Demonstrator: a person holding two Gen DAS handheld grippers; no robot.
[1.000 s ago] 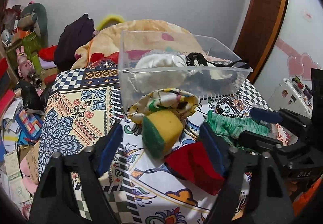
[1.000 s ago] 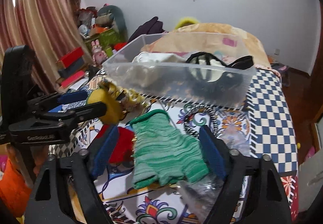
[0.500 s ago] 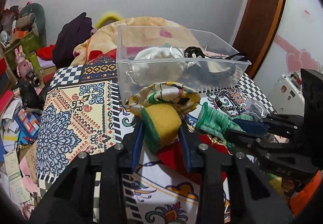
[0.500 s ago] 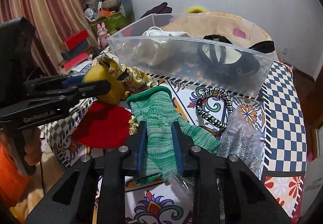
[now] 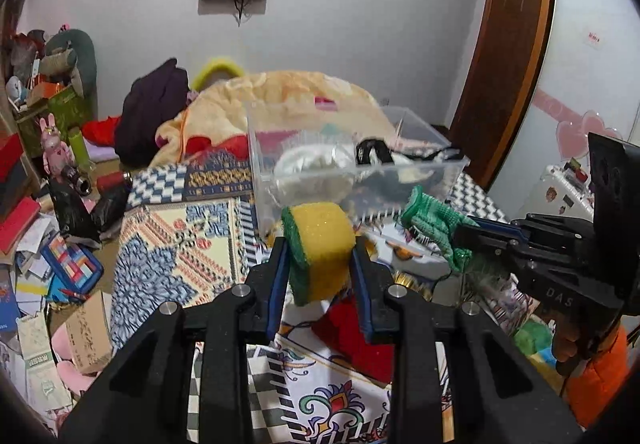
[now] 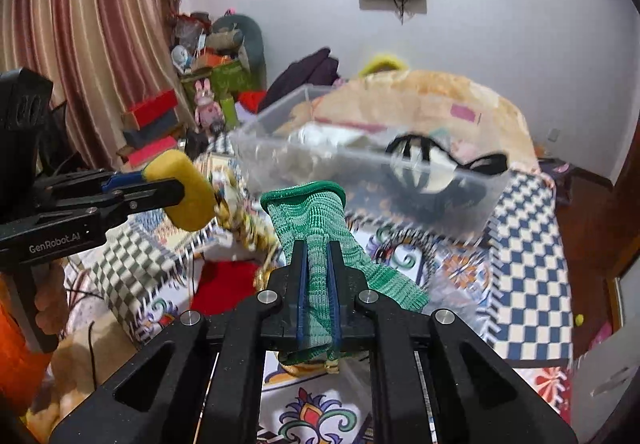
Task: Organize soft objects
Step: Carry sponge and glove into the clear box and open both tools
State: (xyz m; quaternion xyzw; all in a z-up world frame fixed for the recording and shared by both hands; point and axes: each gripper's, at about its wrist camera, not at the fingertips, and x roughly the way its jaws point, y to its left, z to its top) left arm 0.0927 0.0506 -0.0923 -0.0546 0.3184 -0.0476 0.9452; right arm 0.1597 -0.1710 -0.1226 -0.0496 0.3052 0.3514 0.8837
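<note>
My left gripper is shut on a yellow sponge with a green scouring side and holds it above the patterned cloth, in front of the clear plastic bin. It also shows in the right wrist view. My right gripper is shut on a green knitted sock, lifted off the cloth; the sock also shows in the left wrist view. The bin holds white cloth and a black strappy item. A red cloth and a yellow patterned scarf lie on the table below.
The table has a colourful patterned cloth and a checked edge. A black-and-white ring and crinkled plastic lie before the bin. Bedding is piled behind it. Clutter covers the floor at left.
Both grippers closed, the left on the sponge and the right on the green sock, then lifted them off the cloth toward the bin.
</note>
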